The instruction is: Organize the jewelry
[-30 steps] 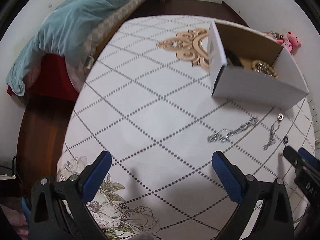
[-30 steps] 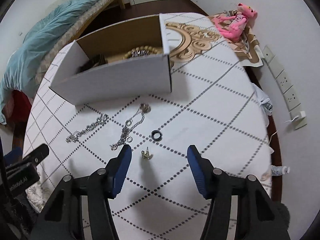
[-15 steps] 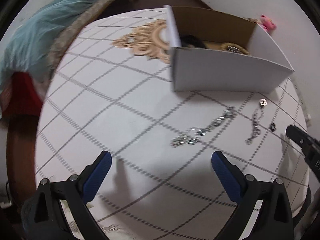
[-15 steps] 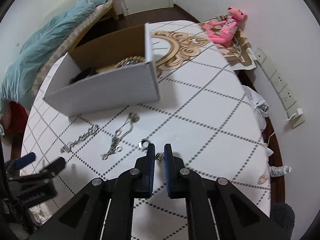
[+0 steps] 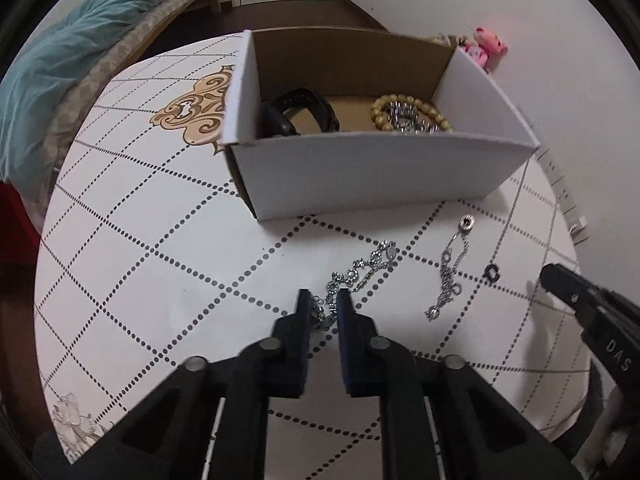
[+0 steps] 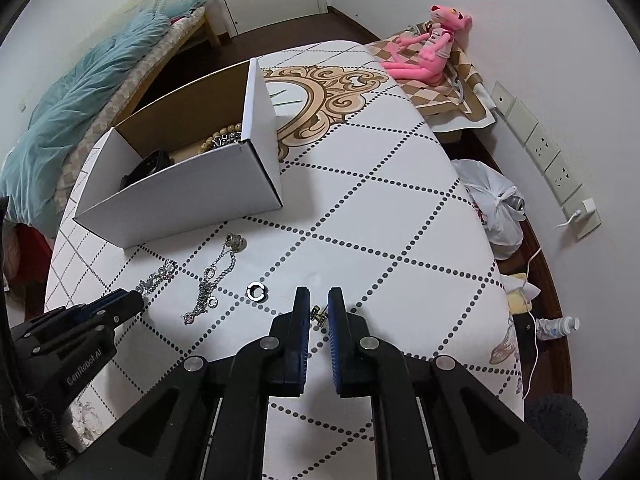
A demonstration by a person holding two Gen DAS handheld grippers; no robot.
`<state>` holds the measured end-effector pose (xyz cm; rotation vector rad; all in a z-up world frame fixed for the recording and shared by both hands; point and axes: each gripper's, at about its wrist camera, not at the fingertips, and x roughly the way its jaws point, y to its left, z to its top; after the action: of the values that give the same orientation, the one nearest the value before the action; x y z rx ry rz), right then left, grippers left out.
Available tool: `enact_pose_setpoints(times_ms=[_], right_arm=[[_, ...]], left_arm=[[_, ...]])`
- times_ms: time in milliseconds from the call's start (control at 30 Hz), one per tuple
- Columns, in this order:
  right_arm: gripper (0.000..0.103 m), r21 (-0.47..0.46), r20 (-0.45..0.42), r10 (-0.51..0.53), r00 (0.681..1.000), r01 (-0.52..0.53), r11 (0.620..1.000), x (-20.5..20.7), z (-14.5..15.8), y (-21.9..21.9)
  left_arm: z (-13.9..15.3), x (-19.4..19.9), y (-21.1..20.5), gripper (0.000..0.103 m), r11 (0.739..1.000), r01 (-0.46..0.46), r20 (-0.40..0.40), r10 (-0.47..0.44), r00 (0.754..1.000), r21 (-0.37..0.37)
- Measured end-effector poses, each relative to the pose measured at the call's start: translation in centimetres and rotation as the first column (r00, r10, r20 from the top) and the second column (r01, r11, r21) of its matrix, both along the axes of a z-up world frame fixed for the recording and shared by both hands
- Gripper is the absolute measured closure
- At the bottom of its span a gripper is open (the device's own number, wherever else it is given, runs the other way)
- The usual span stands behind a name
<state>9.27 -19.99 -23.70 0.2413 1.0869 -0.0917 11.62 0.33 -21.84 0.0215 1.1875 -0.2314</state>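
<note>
1. Left gripper (image 5: 322,304): jaws closed down on the near end of the chunky silver chain (image 5: 362,270). Links sit between the blue pads; the rest of the chain trails across the table toward the white box (image 5: 372,172).
2. Right gripper (image 6: 318,306): jaws narrow, pinching a small gold piece (image 6: 319,314). Too small to say what it is; looks like an earring or a clasp.
3. Hard to read: box contents are partly cut off by its front wall. A black strap (image 5: 300,110), wooden beads (image 5: 412,114) and something silver inside the bead loop can be made out, nothing more.
4. In the left wrist view only the tip of the right gripper shows at the frame edge, so its jaws can't be read there.
5. Loose items in front of the box: a thin silver chain (image 6: 216,276) with a round end piece nearest the box, and a small ring (image 6: 256,292) just beside that chain, on the side away from the chunky one.
6. Table (image 6: 380,220): white cover with a dotted diamond grid and a gold ornament print behind the box.
7. Room, relative to the box: bed with teal blanket (image 6: 80,92) behind it, white door behind that. Pink plush toy (image 6: 430,50) off to the side by the wall, wall sockets (image 6: 548,152) and a plastic bag (image 6: 492,200) beyond the table edge.
</note>
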Motion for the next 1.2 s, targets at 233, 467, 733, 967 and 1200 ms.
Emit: enact_pose_setpoints(times_ms=[233, 467, 733, 967, 1200], right_arm=[[0.094, 0.025, 0.042, 0.007, 0.999, -0.009, 1.000, -0.7, 1.9, 0.2], [0.094, 0.051, 0.061, 0.003, 0.998, -0.006, 0.999, -0.9, 3.1, -0.1], [0.094, 0.061, 0.031, -0.019, 0.999, 0.017, 0.998, -0.8, 1.9, -0.4], [0.094, 0.050, 0.032, -0.051, 0.998, 0.050, 0.998, -0.7, 1.7, -1.3], [0.094, 0.057, 0.006, -0.069, 0.998, 0.069, 0.996, -0.4, 0.7, -1.6]], left_arm=[[2.4, -1.2, 3.2, 0.103, 0.991, -0.057, 0.024, 0.060, 0.998, -0.119], [4.7, -1.7, 4.6, 0.102, 0.983, -0.050, 0.059, 0.061, 0.996, -0.176], [1.1, 0.8, 1.8, 0.021, 0.997, -0.024, 0.006, 0.025, 1.000, -0.071], [-1.1, 1.4, -1.3, 0.024, 0.989, 0.088, -0.017, -0.087, 0.996, 0.118], [-0.9, 0.8, -2.3, 0.100, 0.987, 0.135, 0.002, -0.136, 0.991, 0.084]])
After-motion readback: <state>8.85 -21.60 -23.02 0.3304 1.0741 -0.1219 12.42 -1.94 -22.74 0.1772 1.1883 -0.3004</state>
